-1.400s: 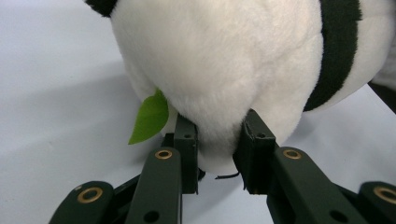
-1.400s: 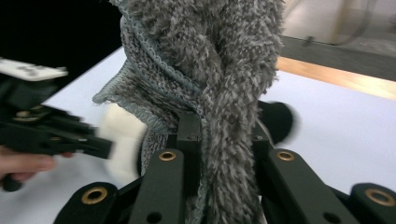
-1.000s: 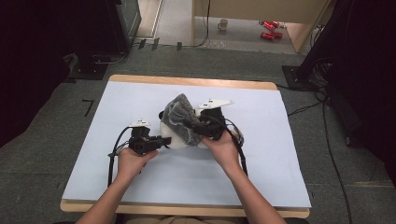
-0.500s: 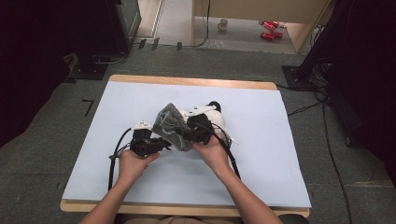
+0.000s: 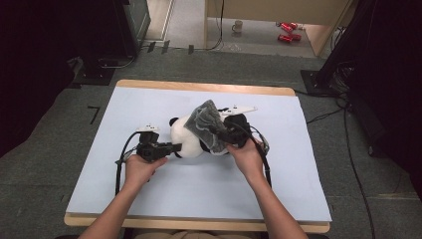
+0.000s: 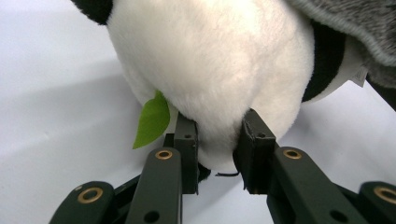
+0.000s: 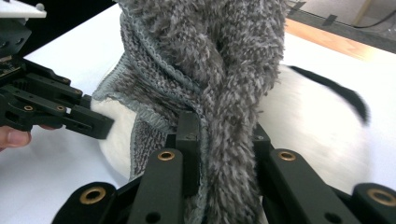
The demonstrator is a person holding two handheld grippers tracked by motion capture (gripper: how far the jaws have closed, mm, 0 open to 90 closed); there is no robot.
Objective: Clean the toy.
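High view — left fingers [image 5: 174,147] clamped on plush panda [image 5: 186,137], steadying it; right fingers [image 5: 219,133] pinching grey knit cloth [image 5: 209,122] over it — for dressing, seemingly.

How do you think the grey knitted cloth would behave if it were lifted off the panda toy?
The grey knitted cloth would probably hang limp: it bunches into folds between the right hand-held gripper's jaws. It looks light, and its fuzzy pile seems unlikely to slip, perhaps clinging to the panda toy.

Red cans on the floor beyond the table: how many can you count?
2. The far red can lies near the tan cabinet; the near red can lies just in front of it, both past the table. Others may be hidden behind furniture.
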